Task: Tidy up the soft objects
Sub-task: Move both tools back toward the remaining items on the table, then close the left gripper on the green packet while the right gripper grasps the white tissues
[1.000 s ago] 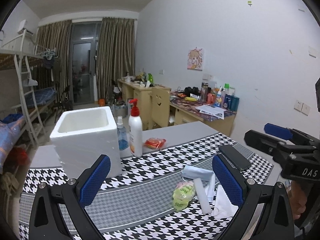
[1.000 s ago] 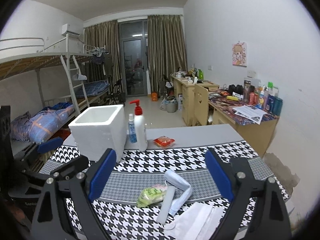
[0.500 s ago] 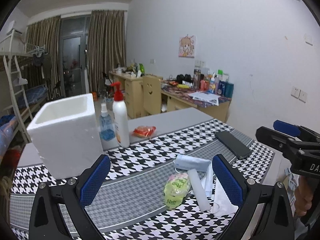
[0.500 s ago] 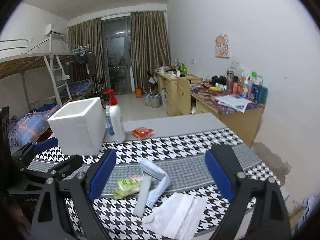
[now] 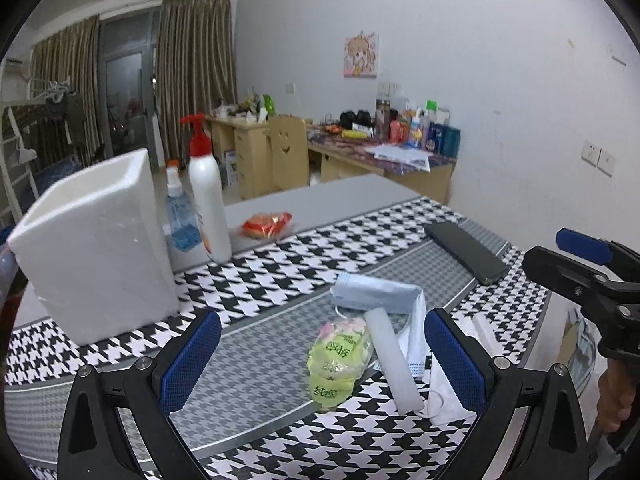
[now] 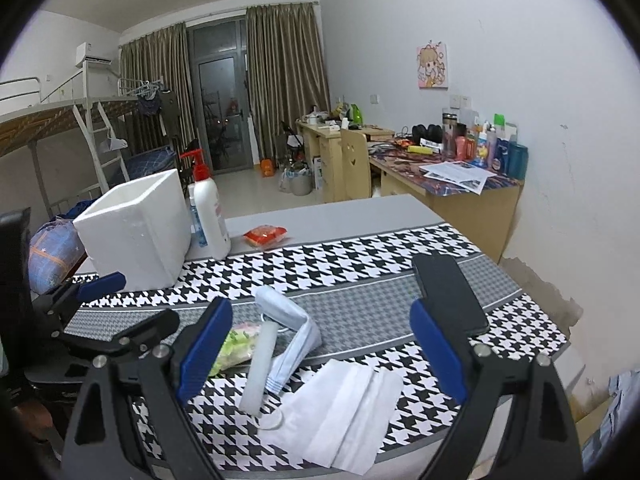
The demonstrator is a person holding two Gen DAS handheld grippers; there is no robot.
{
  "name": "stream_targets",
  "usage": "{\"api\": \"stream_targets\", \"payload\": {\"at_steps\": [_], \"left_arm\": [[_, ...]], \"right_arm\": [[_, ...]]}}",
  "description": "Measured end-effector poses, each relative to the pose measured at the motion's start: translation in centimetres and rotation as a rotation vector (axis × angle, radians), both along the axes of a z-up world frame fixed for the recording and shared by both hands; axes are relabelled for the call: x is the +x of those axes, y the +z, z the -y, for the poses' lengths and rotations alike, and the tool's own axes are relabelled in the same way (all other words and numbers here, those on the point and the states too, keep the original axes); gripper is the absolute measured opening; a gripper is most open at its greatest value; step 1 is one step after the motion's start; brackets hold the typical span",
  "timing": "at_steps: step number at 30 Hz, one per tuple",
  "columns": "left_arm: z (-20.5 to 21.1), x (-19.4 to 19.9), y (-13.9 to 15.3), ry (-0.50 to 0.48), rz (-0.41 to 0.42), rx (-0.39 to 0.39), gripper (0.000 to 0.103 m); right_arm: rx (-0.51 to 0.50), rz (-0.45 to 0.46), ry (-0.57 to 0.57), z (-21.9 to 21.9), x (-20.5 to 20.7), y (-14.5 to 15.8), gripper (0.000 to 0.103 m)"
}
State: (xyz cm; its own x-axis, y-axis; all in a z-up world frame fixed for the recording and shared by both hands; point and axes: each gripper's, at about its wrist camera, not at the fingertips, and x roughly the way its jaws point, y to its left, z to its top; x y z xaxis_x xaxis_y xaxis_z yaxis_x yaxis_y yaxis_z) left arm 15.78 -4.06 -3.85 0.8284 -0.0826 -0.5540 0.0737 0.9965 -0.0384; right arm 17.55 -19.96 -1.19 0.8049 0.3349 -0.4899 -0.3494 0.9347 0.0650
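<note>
Left gripper point(image 5: 322, 364): jaws wide, holding nothing. Right gripper point(image 6: 322, 354): jaws wide, holding nothing. On the houndstooth table point(image 5: 280, 276), the green packet point(image 5: 338, 362) touches a white foam strip point(image 5: 394, 358) and blue mask point(image 5: 376, 294), near the foam box point(image 5: 92, 248).

A white pump bottle point(image 6: 210, 216) with a red top stands near the counter's point(image 6: 340, 216) far left corner, a small blue spray bottle point(image 5: 180, 212) just beside it. A dark phone point(image 6: 450, 292) lies near the right edge.
</note>
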Motion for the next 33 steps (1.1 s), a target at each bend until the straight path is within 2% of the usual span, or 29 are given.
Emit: {"api": "stream_targets", "payload": {"at_steps": [17,20,23,25,29,31,33], "left_arm": [[-0.2,4.1,-4.3,-0.001,-0.155,-0.018,0.102],[-0.4,4.5,-4.9,-0.007,-0.170,-0.019,0.093],[-0.5,5.0,-5.7,-0.008,-0.204,-0.022,0.090],[-0.6,5.3,-6.3,-0.013,-0.227,-0.022,0.082],[-0.4,5.7,-7.3,-0.027,-0.263,-0.031,0.079],[-0.2,6.0,-7.8,-0.035,-0.281,-0.025,0.069],[-0.1,6.1,-8.0,-0.043,-0.291,-0.027,0.066]], "right_arm": [[-0.034,-0.070,-0.017,0.9,1.6,-3.5,0.093],[-0.031,-0.097,-0.011,1.0,2.1,-4.3,0.093],[-0.053,-0.121,0.004,0.7,2.4,-5.3,0.093],[-0.067,-0.129,0.001,0.7,2.4,-5.8,0.093],[-0.068,-0.153,-0.008,0.9,2.6,-6.4,0.093],[-0.068,-0.159,-0.014,1.0,2.6,-6.7,0.093],[-0.065,-0.172,-0.016,1.2,2.7,-7.0,0.093]]}}
